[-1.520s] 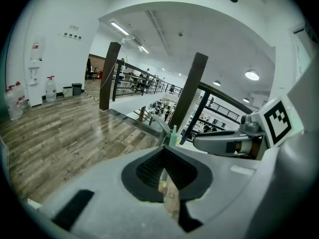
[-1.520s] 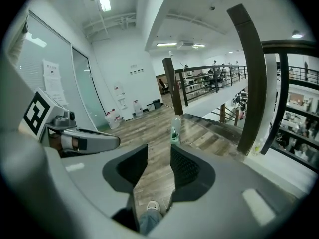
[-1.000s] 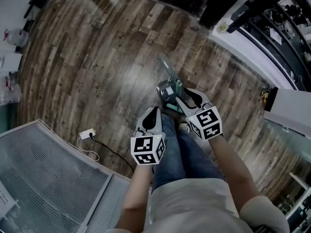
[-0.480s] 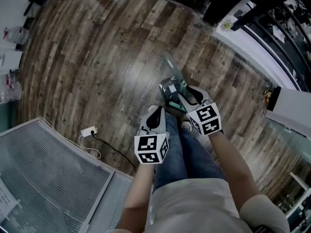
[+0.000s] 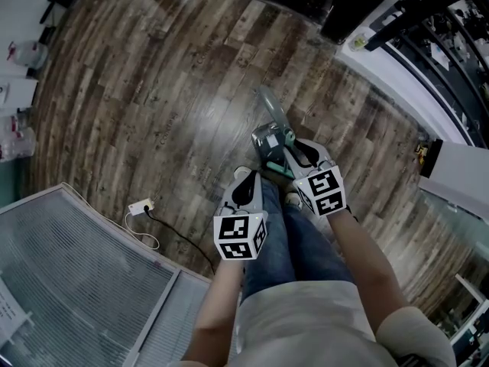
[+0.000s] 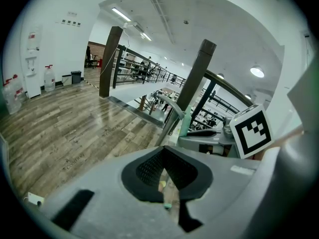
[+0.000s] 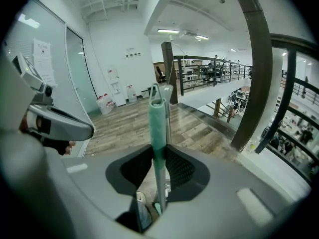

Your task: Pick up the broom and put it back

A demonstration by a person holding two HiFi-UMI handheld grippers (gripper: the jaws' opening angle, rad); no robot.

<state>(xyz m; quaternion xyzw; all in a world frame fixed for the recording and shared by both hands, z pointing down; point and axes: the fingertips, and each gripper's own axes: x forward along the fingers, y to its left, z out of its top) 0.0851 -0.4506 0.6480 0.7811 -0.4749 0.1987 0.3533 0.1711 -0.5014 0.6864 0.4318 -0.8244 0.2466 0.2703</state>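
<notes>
My right gripper (image 5: 287,156) has just been closing: a second ago its jaws stood wide around the broom (image 7: 158,133), and now the pads press on the green handle from both sides. The broom (image 5: 273,134) stands upright on the wood floor (image 5: 153,90), just in front of the person's legs (image 5: 283,235), where it was before. My left gripper (image 5: 246,186) hangs over the legs as before, apart from the broom, its jaws together on nothing.
</notes>
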